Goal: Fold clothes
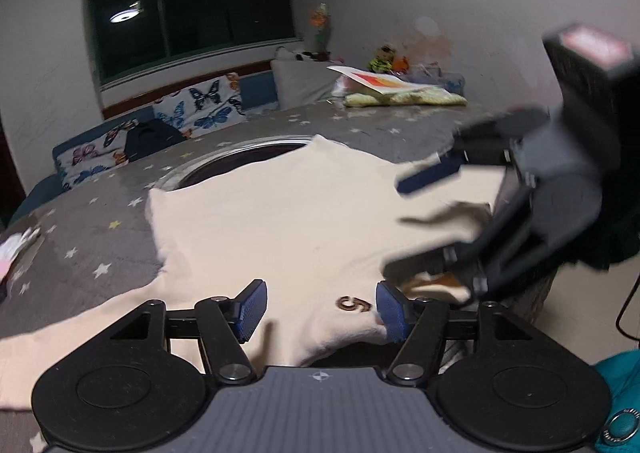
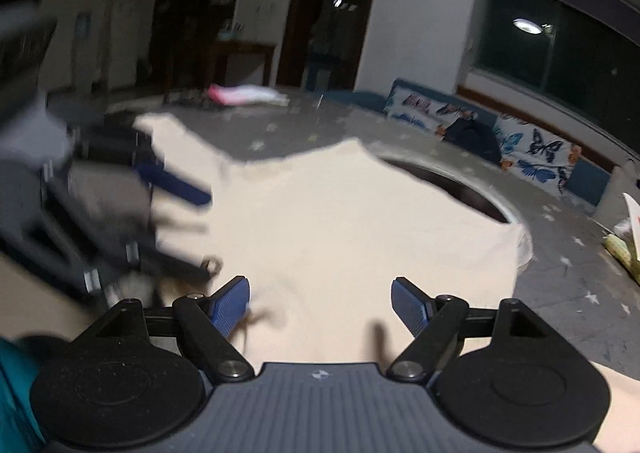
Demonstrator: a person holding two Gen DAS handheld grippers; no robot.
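A cream shirt (image 1: 288,221) with a small brown "9" mark (image 1: 354,305) lies spread on a grey star-patterned cover (image 1: 88,237). My left gripper (image 1: 320,311) is open just above the shirt's near edge, empty. My right gripper (image 1: 404,221) shows blurred at the right of the left wrist view, open over the shirt's right side. In the right wrist view the shirt (image 2: 340,221) fills the middle, my right gripper (image 2: 320,307) is open above it, and my left gripper (image 2: 200,233) is blurred at the left, open.
A round dark opening with a metal rim (image 1: 244,161) lies under the shirt's far edge. Butterfly-print cushions (image 1: 200,105) and a window (image 1: 188,9) stand behind. Folded yellow cloth and papers (image 1: 404,93) sit far right. A pink and white item (image 2: 244,95) lies far back.
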